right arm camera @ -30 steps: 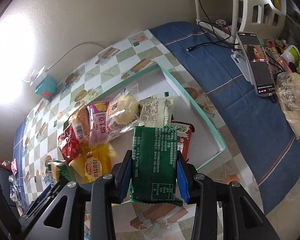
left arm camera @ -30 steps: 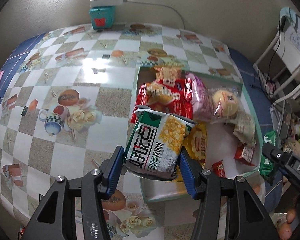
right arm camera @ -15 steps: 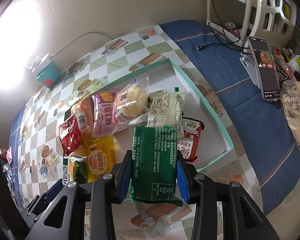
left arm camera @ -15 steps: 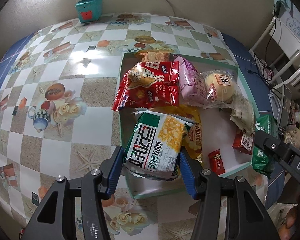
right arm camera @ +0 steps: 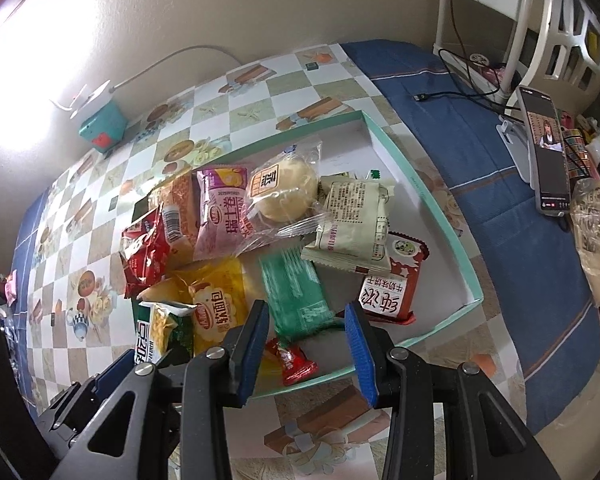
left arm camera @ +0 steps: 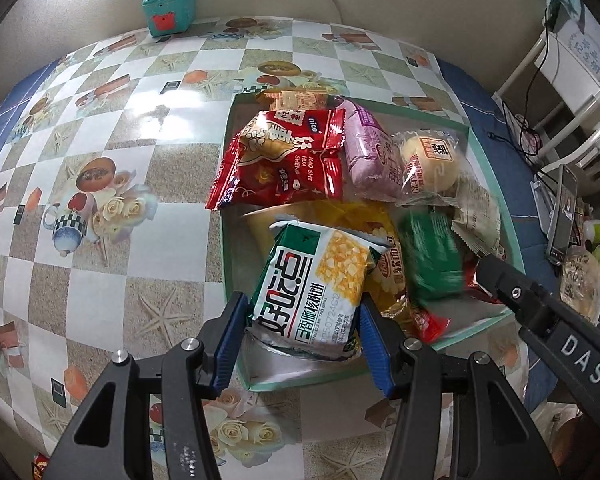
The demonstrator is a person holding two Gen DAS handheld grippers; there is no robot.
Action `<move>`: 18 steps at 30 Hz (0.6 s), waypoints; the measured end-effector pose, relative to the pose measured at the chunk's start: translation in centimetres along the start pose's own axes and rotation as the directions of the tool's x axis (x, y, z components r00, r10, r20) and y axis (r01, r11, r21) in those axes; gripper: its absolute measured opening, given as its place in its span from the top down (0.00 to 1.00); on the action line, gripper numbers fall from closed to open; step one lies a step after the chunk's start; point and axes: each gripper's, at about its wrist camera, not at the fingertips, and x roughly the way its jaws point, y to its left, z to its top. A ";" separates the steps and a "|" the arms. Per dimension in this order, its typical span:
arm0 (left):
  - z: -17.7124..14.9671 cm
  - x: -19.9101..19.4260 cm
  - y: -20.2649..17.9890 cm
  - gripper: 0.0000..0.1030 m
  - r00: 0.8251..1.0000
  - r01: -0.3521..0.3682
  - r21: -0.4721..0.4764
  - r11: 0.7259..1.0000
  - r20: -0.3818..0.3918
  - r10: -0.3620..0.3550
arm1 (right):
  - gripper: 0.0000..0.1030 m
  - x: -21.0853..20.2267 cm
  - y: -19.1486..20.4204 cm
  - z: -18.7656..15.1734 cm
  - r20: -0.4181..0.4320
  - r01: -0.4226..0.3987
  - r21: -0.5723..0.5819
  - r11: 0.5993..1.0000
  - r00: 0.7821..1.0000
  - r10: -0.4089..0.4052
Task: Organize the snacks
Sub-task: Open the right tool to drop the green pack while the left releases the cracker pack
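Checkered worktop (left arm camera: pixel 100 208), teal tray (right arm camera: pixel 432 216) toward its right edge, packed with snacks. Left tool (left arm camera: pixel 300 340) clamped on white-green cracker pack (left arm camera: pixel 316 288) over tray's near-left corner. Right tool (right arm camera: pixel 306 344) now open and empty; green wafer pack (right arm camera: pixel 296 296), gripped a second ago, blurred in tray's near middle, possibly mid-drop. Risk: cracker pack released onto heaped yellow bread bag (right arm camera: pixel 216 300), sliding over near rim.

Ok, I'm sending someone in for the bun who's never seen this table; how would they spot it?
On the checkered tablecloth sits a shallow teal-rimmed tray of snack packets. Toward its far side, between a pink packet and a pale beige packet, lies the bun. It alone is in clear wrap, so the round pale bread shows, under a brown label.
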 end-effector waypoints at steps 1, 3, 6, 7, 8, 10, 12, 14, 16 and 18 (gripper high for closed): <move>0.0 0.0 0.1 0.45 1.000 0.001 -0.004 1.000 -0.002 -0.001 | 0.58 0.1 0.0 0.0 -0.003 0.002 -0.002 1.000 1.000 -0.002; 0.1 0.0 0.2 0.44 1.000 0.006 -0.015 1.000 -0.008 -0.006 | 0.58 0.2 0.1 0.0 -0.010 0.006 -0.005 1.000 1.000 -0.006; 0.2 0.0 0.4 0.31 1.000 0.003 -0.031 1.000 -0.008 -0.003 | 0.58 0.4 0.0 -0.1 -0.019 0.016 -0.005 1.000 1.000 -0.016; 0.2 -0.1 0.5 0.28 1.000 0.005 -0.038 0.999 -0.006 -0.005 | 0.58 0.5 0.0 -0.1 -0.022 0.020 -0.004 1.000 1.000 -0.020; 0.3 -0.2 0.6 0.25 1.000 0.010 -0.048 0.999 -0.001 -0.010 | 0.58 0.6 0.0 -0.1 -0.024 0.022 -0.003 1.000 0.999 -0.022; 0.4 -0.5 0.8 0.24 1.000 0.015 -0.059 0.998 0.011 -0.014 | 0.56 0.7 0.0 -0.1 -0.030 0.029 -0.005 1.000 0.999 -0.029; 0.5 -0.8 1.0 0.21 1.000 0.010 -0.068 0.998 0.024 -0.008 | 0.54 0.8 0.0 -0.2 -0.033 0.032 -0.006 0.999 0.999 -0.033; 0.7 -1.0 1.3 0.21 1.000 0.012 -0.074 0.997 0.030 -0.009 | 0.51 0.8 0.0 -0.2 -0.036 0.039 -0.007 0.999 0.999 -0.039; 0.8 -1.0 1.7 0.21 0.999 0.024 -0.090 0.996 0.028 -0.021 | 0.47 0.9 -0.1 -0.2 -0.039 0.045 -0.006 0.999 0.998 -0.046; 0.9 -1.1 2.2 0.21 0.999 0.034 -0.118 0.993 0.032 -0.030 | 0.44 0.9 -0.1 -0.3 -0.042 0.050 -0.006 0.999 0.998 -0.050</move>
